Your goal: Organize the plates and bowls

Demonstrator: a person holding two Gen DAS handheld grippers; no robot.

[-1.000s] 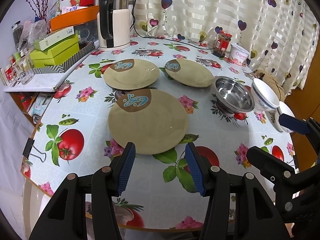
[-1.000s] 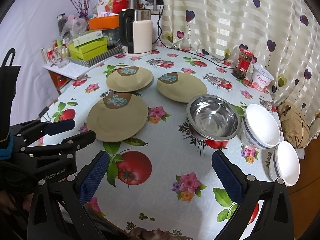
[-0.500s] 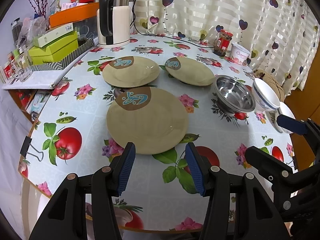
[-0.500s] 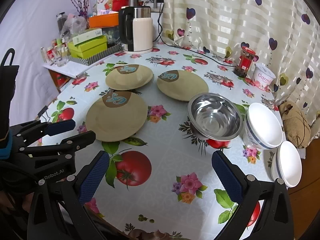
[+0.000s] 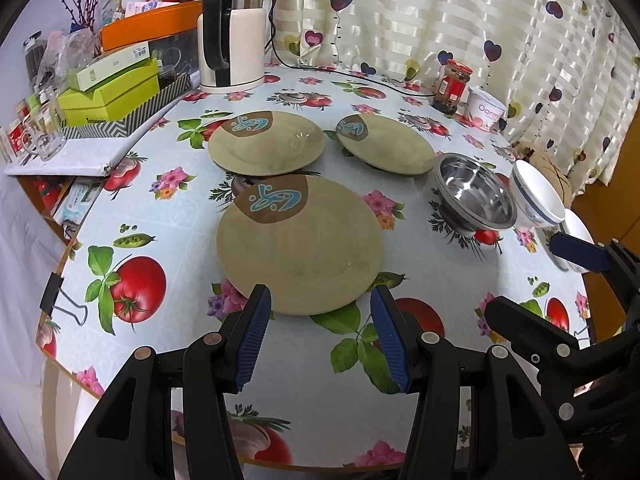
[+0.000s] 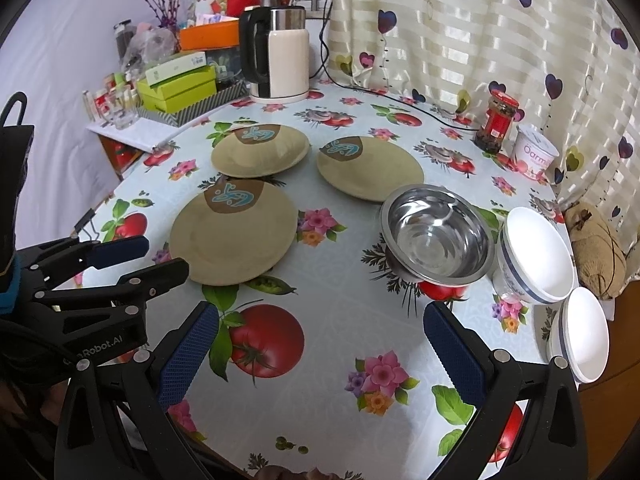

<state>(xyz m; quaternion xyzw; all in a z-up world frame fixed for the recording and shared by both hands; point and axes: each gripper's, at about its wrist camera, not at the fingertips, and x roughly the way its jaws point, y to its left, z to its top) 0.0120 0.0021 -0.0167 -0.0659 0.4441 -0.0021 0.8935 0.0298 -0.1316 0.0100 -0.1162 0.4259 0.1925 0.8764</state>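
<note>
Three tan plates with blue-and-brown logos lie on the round table: a near one, a far left one and a far right one. A steel bowl stands to their right, then a white bowl with a blue band and a second white bowl at the table edge. My left gripper is open just in front of the near plate's rim, holding nothing. My right gripper is open wide above the front of the table, empty.
A kettle stands at the back with its cord along the curtain. A red-lidded jar and a white tub sit at the back right. Boxes and glasses crowd a side shelf. A brown bag lies right of the bowls.
The left gripper has crept slightly forward toward the near plate. The right gripper has shifted a little toward the bowls. Nothing on the table has moved.
</note>
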